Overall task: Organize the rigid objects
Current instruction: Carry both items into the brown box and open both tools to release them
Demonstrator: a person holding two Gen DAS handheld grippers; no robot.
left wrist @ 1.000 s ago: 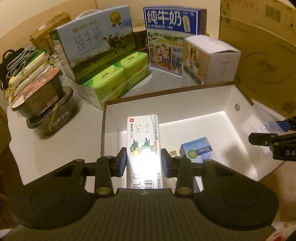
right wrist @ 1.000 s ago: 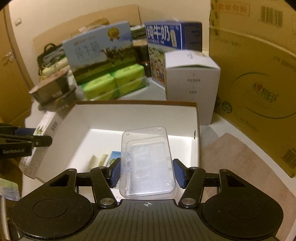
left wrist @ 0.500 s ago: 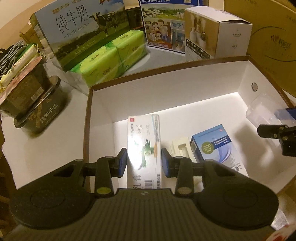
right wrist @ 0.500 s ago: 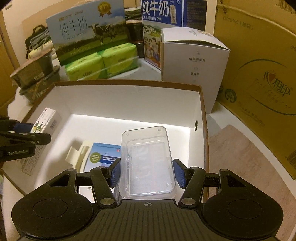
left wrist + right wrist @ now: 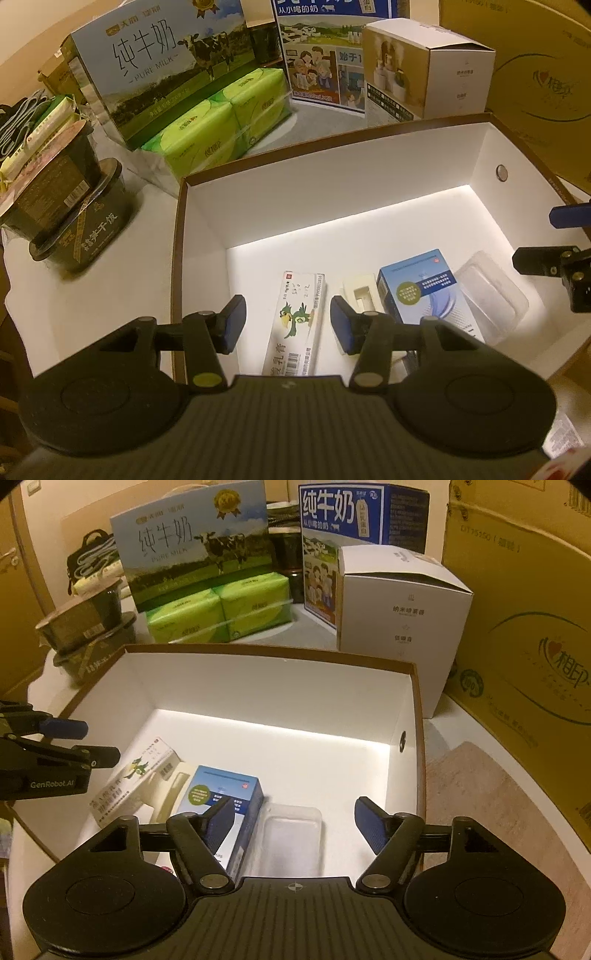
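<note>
Both tools have let go over the white box (image 5: 369, 192).

Left wrist view: the left tool (image 5: 288, 325) has just spread its jaws, and the parrot carton (image 5: 299, 325) lies loose on the box floor between them. Right wrist view: the right tool (image 5: 295, 825), jaws freshly widened, stands above the clear tray (image 5: 291, 834) lying beside the blue carton (image 5: 221, 797).

The open brown-edged cardboard box (image 5: 369, 192) has matt white paper walls, and in it lie a long white printed paperboard carton (image 5: 299, 321) and a blue paperboard carton (image 5: 221, 805) with a slight sheen. Beside them the clear, glossy plastic tray (image 5: 291, 838) looks smooth. The green tissue packs (image 5: 221, 122) outside wear shiny plastic film.
</note>
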